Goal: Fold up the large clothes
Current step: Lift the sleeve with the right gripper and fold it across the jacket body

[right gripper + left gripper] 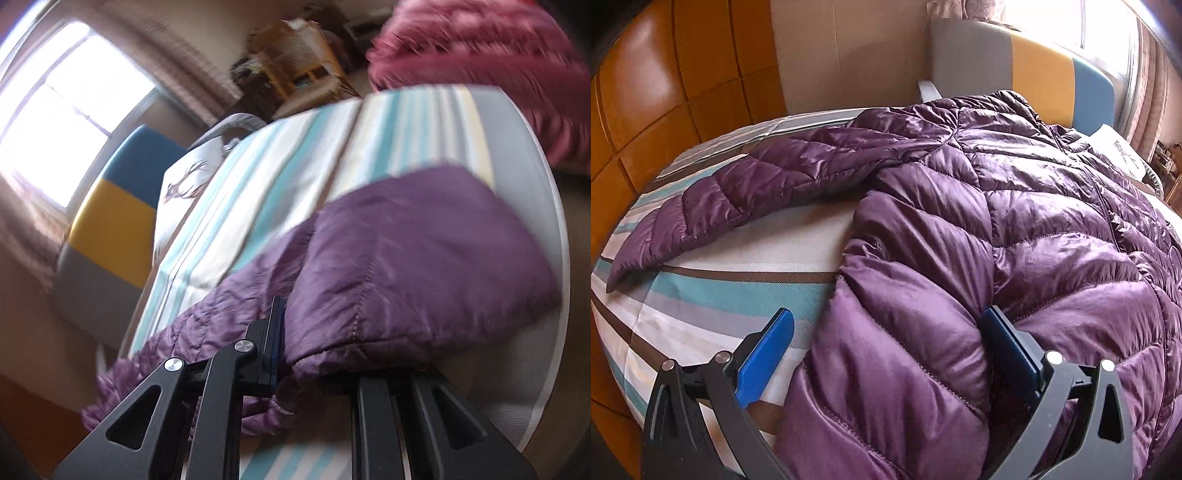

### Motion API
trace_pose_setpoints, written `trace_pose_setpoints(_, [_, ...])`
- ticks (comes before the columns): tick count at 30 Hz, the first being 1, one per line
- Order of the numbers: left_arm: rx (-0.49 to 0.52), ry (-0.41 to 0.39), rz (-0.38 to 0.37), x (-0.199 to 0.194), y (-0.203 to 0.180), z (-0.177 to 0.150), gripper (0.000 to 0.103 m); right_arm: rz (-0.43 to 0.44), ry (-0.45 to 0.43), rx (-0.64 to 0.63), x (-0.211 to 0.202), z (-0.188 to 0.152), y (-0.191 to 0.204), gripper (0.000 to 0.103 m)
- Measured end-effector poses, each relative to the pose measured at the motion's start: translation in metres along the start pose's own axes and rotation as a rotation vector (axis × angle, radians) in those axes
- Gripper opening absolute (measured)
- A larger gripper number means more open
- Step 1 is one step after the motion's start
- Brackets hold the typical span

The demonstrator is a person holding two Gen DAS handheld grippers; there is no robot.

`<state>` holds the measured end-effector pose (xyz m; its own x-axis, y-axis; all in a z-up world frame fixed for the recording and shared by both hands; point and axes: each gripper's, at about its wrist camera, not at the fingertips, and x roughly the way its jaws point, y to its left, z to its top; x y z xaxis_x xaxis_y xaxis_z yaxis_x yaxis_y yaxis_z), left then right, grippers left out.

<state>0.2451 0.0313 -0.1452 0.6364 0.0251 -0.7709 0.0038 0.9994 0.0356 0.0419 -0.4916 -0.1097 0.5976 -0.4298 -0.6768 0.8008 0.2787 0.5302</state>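
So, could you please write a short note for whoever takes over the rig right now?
Left tongs: open, straddling the near hem of the purple jacket, not yet pinched.
Right tongs: the jacket's edge sits between the fingers; the picture is blurred, so I cannot tell whether they have closed on it.
The jacket lies spread on the striped bed, one sleeve stretched out to the side, collar towards the headboard.
Done: jacket laid out flat. No fold is visible yet.
Left: probably close the left tongs, fold the sleeves in, then fold the body over.
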Motion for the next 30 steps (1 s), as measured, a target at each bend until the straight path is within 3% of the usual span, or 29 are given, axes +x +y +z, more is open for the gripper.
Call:
trace_pose_setpoints(4, [-0.004,-0.001,-0.005,0.001,0.001,0.001,0.101,0.007,-0.042,-0.201,-0.007,-0.009,0.042,0.015])
trace_pose_setpoints(12, [0.012,-0.023,0.024,-0.002,-0.003,-0.002,0.101,0.086,-0.09,-0.618,-0.019,-0.064,0.135,0.015])
trace_pose_setpoints(24, [-0.014,-0.022,-0.012,0.0,0.002,-0.003,0.101,0.221,-0.111,-1.119,-0.031,-0.205,0.255,0.015])
trace_pose_setpoints(30, [-0.022,-0.025,-0.025,0.0,0.005,-0.004,0.101,0.312,-0.188,-1.438,-0.048,-0.286,0.293,0.015])
